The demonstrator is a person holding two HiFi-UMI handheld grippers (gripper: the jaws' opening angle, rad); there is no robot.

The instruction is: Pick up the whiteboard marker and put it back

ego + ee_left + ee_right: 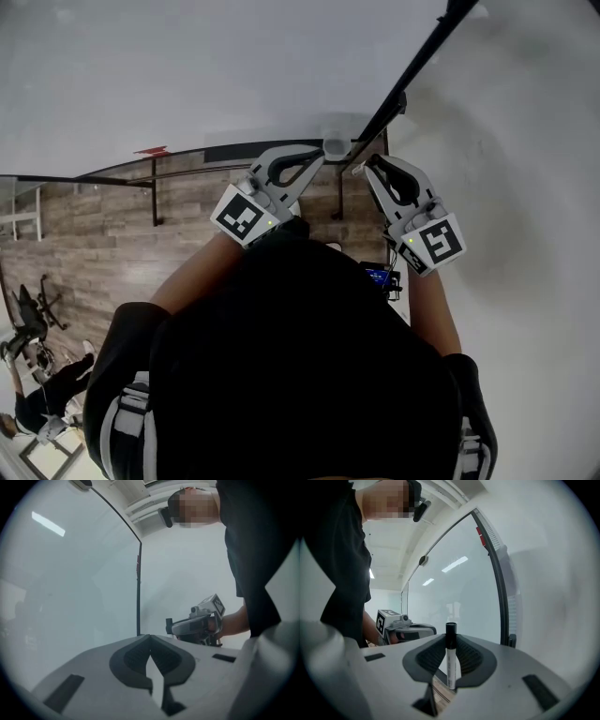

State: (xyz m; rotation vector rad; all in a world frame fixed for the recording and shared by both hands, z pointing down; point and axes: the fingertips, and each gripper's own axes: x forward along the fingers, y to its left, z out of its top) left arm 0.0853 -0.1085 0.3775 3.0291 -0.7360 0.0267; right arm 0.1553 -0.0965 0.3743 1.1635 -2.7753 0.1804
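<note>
Marker [450, 660] upright in right gripper [450, 641]; whiteboard frame edge [499, 583] near.

- Left gripper [317, 157]: light grey shell, dark ribbed pads [136, 656], black slot marks behind them, and a white cube [246, 217] with black square markers at its rear.
- Right gripper [367, 167]: same build and same marker cube [437, 242].
- Behind both: black short-sleeved shirt [300, 356] and grey-and-white shoulder straps [127, 422].

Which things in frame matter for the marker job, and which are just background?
Job:
- whiteboard marker, clamped upright in the right gripper
- whiteboard ahead of it

Background:
- left gripper, shut and empty
- wood floor
</note>
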